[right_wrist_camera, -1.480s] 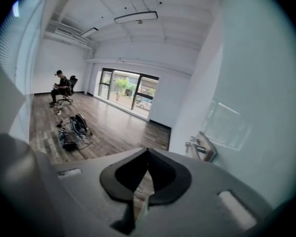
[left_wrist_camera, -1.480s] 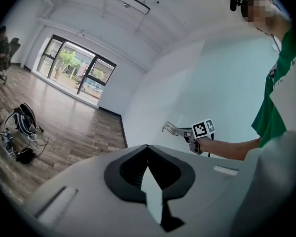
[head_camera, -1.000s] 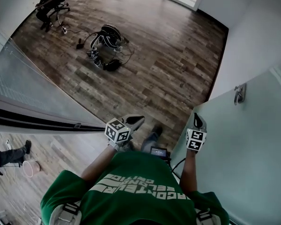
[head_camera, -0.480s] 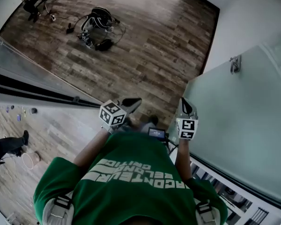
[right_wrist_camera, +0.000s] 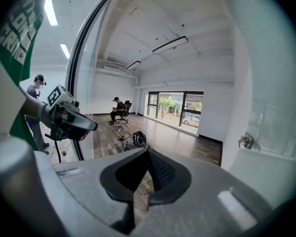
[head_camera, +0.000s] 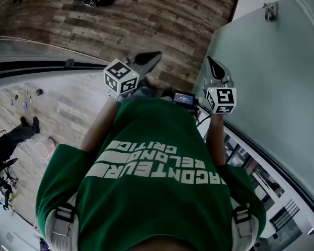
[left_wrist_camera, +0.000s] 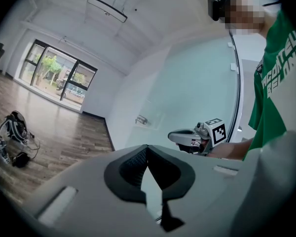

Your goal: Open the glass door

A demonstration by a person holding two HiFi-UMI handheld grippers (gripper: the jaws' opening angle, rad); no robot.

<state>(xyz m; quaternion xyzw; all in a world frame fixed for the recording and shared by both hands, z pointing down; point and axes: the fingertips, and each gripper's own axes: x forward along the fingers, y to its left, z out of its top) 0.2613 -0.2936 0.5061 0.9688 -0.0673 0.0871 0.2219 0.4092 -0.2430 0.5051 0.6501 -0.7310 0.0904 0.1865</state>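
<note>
Both claws sit higher in head view than 0.5 s ago; wood floor (head_camera: 162, 14) has slid up, and door fills more of the rt side. Forearms (head_camera: 101, 127) bent, held fwd from chest, side by side. Left claw (head_camera: 148, 58) & right claw (head_camera: 212, 65): jaws of both pinched together, nothing between. Glass door (head_camera: 282, 88) stands upright just beside right claw, pane running fwd; can't tell if touching. Its handle (head_camera: 270, 10) is well ahead.

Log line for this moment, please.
place: doorway | left gripper: shut, empty | right gripper: shut, empty, beside glass door | door handle: no gripper on it
</note>
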